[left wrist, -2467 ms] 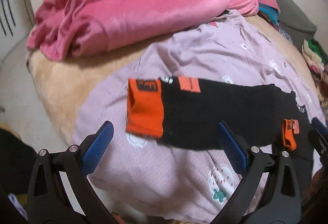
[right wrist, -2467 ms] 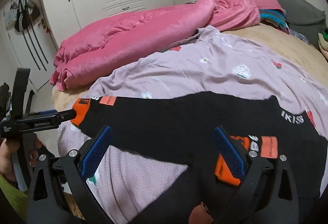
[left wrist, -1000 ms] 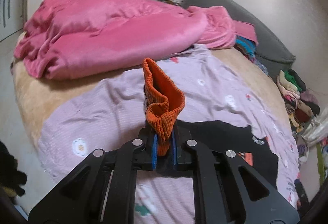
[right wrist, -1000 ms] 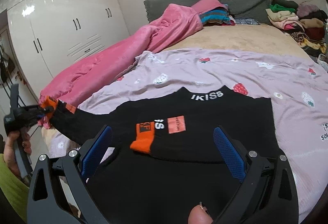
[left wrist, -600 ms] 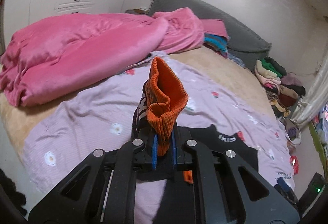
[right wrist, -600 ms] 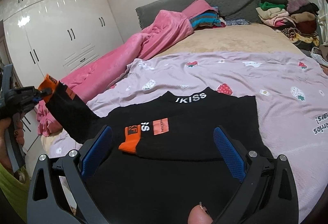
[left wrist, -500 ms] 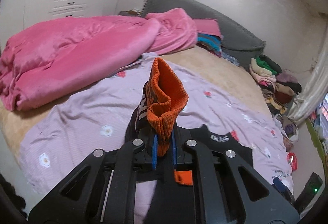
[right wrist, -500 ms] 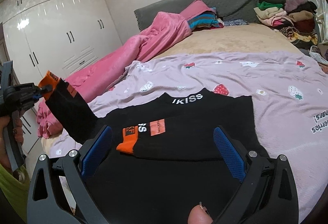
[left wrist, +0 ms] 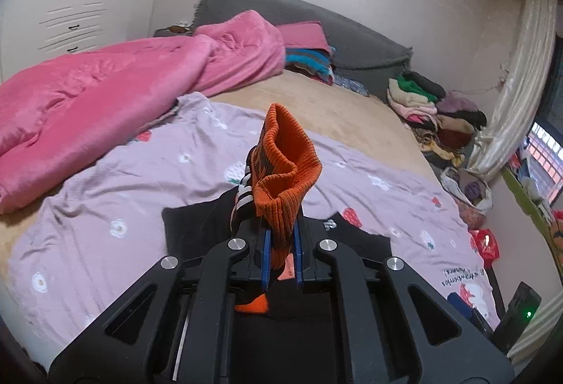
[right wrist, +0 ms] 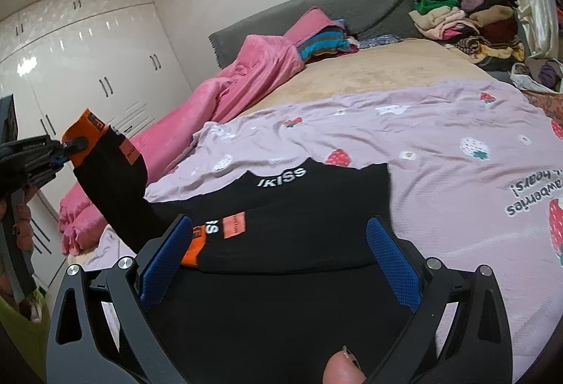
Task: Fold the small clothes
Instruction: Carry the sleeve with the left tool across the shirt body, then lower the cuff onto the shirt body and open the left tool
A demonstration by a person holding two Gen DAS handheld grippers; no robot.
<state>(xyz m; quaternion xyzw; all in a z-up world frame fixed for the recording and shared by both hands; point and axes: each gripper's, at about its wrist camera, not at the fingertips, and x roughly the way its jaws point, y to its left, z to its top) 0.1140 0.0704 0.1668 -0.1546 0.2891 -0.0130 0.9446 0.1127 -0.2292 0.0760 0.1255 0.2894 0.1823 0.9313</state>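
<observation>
The orange cuff (left wrist: 286, 169) was clamped in the left gripper (left wrist: 280, 248), lifted left of the black top (right wrist: 299, 243); the right gripper (right wrist: 278, 250) was held wide, seemingly empty. A slipped cuff could spoil the fold.

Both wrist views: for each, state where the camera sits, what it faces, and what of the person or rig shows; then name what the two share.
Left wrist: sits behind the left gripper, shut on the orange cuff, facing the headboard; only its own fingers show.
Right wrist: sits behind the open right gripper, over the black sweater; a fingertip and the left gripper show.
Shared: cuff, sweater, pink blanket, lilac sheet.
</observation>
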